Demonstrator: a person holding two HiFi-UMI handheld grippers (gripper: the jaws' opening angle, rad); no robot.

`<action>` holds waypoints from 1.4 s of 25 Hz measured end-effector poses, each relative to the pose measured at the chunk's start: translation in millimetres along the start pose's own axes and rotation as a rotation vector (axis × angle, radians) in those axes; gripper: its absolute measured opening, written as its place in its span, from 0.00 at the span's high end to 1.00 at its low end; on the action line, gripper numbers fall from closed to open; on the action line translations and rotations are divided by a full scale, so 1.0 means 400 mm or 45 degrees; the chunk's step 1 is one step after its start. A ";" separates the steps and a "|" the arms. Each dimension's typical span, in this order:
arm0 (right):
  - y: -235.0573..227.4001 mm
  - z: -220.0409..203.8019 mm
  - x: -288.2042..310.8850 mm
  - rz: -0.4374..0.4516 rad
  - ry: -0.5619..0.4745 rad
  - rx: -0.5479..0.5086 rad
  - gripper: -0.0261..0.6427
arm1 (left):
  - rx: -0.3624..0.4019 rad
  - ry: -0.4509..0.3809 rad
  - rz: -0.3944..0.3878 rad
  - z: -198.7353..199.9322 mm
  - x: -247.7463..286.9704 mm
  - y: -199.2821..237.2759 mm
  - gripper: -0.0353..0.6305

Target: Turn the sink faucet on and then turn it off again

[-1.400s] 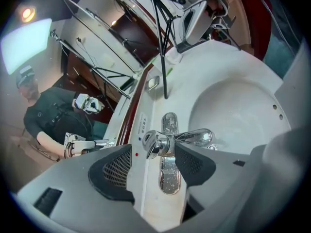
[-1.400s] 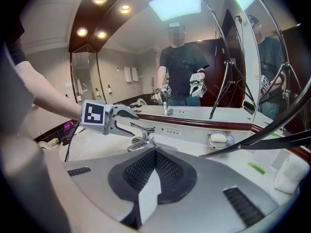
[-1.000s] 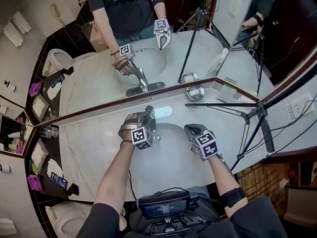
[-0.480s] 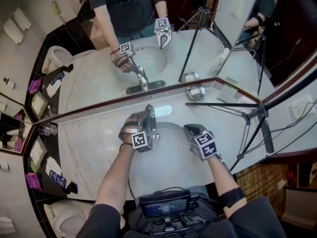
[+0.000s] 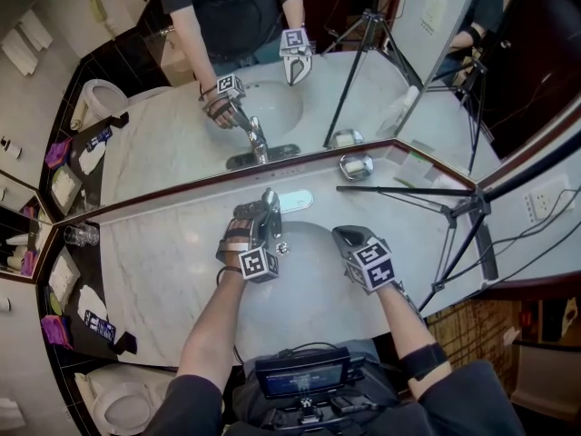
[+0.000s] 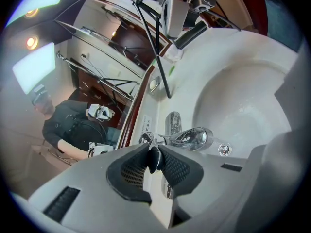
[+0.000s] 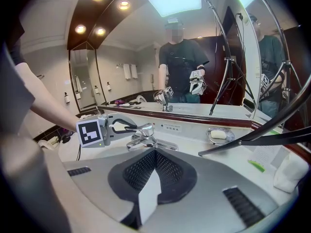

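The chrome faucet point(image 5: 271, 200) stands at the back of the white sink basin point(image 5: 304, 284). My left gripper point(image 5: 269, 221) reaches it from the left, and its jaws have just been closing. In the left gripper view the pads of my left gripper point(image 6: 153, 158) press on the thin chrome handle lever, with the faucet's spout point(image 6: 192, 137) just beyond. The right gripper view shows the left gripper point(image 7: 121, 126) holding the lever on top of the faucet point(image 7: 146, 136). My right gripper point(image 5: 343, 236) hovers over the basin's right side; here the right gripper point(image 7: 154, 166) is shut and empty.
A soap dish point(image 5: 357, 165) sits at the back right of the marble counter, and a black tripod point(image 5: 454, 212) leans over the counter's right end. A glass point(image 5: 80, 236) stands far left. The mirror behind the faucet reflects the scene. A drain plug point(image 6: 223, 149) lies in the basin.
The left gripper has tilted slightly at the faucet handle and stays there. The right gripper has kept still over the basin.
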State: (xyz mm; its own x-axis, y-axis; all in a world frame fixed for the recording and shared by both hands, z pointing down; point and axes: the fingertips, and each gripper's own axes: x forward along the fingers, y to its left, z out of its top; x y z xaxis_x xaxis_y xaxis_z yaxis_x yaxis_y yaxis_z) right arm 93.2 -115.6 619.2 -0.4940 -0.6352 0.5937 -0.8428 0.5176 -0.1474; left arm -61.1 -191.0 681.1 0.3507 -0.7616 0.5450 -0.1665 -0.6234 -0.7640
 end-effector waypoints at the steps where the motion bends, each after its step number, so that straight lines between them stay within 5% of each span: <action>1: -0.002 0.000 0.000 -0.001 0.002 -0.002 0.93 | -0.004 -0.001 0.009 0.001 0.001 -0.001 0.88; 10: 0.006 0.010 0.007 0.004 0.011 -0.016 0.93 | 0.019 0.023 0.129 -0.007 -0.003 -0.023 0.87; 18: -0.002 0.022 0.001 -0.005 0.009 -0.021 0.93 | 0.044 0.000 0.111 -0.005 -0.004 -0.022 0.87; 31: 0.039 0.041 0.021 0.040 -0.024 -0.036 0.93 | -0.132 -0.027 -0.034 0.010 -0.093 -0.007 0.80; 35: 0.057 0.051 0.023 0.054 -0.045 -0.039 0.93 | -0.257 -0.054 -0.018 0.014 -0.162 0.015 0.84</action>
State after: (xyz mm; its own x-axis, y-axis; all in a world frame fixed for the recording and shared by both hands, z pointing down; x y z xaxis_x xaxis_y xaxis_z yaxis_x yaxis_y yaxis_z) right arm 65.1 -121.5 605.1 -0.5369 -0.6319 0.5589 -0.8141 0.5617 -0.1470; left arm -79.5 -144.4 639.4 0.3923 -0.7470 0.5368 -0.3413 -0.6601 -0.6692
